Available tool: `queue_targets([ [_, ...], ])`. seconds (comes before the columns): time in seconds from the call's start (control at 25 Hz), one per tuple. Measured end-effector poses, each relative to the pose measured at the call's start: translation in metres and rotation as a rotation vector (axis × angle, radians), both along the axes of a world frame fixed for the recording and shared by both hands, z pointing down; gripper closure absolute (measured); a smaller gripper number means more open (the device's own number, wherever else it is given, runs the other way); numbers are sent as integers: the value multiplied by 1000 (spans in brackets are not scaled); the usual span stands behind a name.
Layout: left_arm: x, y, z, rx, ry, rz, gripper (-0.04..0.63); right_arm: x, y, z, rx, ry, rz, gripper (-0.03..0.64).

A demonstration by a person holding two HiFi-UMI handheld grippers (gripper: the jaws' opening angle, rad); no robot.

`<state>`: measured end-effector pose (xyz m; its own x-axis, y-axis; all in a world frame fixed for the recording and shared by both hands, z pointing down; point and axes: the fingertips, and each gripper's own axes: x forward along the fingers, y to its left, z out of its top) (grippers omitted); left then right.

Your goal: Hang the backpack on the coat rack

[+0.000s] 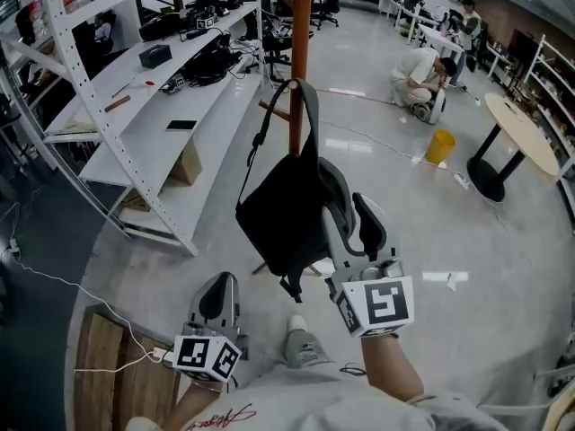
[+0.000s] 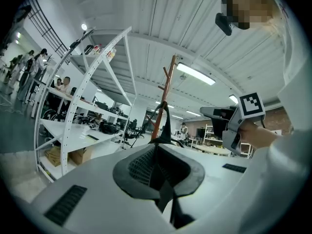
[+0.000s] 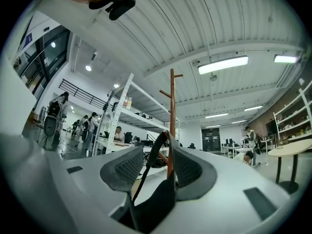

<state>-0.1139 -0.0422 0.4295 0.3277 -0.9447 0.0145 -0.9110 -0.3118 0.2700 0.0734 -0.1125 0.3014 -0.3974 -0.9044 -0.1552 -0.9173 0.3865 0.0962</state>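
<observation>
Black backpack (image 1: 286,214), hooked by its top loop over a peg high on the wooden coat rack (image 1: 299,25) and hanging down against the pole. Right gripper (image 1: 343,180) up beside it, jaws parted, ribbed pads (image 3: 189,167) bare, a fold of the bag low in the gap and not visibly squeezed. Left gripper (image 1: 218,285) low and well apart from the bag, jaws together on nothing.

Likeliest slip, judging from here: drawing the right gripper back with that fold snagged between the jaws, dragging the bag sideways and lifting the loop off the peg. Next likeliest: a loop seated too near the peg's tip, sliding off once let go. Impossible to tell from these views how deep it sits. Possibly also a tug strong enough to rock the slim rack, its base hidden behind the bag.

Underfoot, pale glossy floor (image 1: 431,241), hard and probably slick, crossed by a thin cable (image 1: 377,142). White metal shelving (image 1: 171,97) at left, loaded with gear. Farther off at right, a yellow bucket (image 1: 439,146), a round table (image 1: 521,133) and a crouching person (image 1: 420,74). Wide workshop-like room, strip lights overhead.
</observation>
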Motion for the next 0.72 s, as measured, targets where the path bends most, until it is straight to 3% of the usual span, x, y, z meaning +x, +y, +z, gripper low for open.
queue_targets([
  [0.4,9,56,-6,20,-2,37,571,-5,75,12,-23,-8,-13,499],
  [0.72,25,60,-12,24,12,-5,571,9,96,12,-21,-24,-86,581],
])
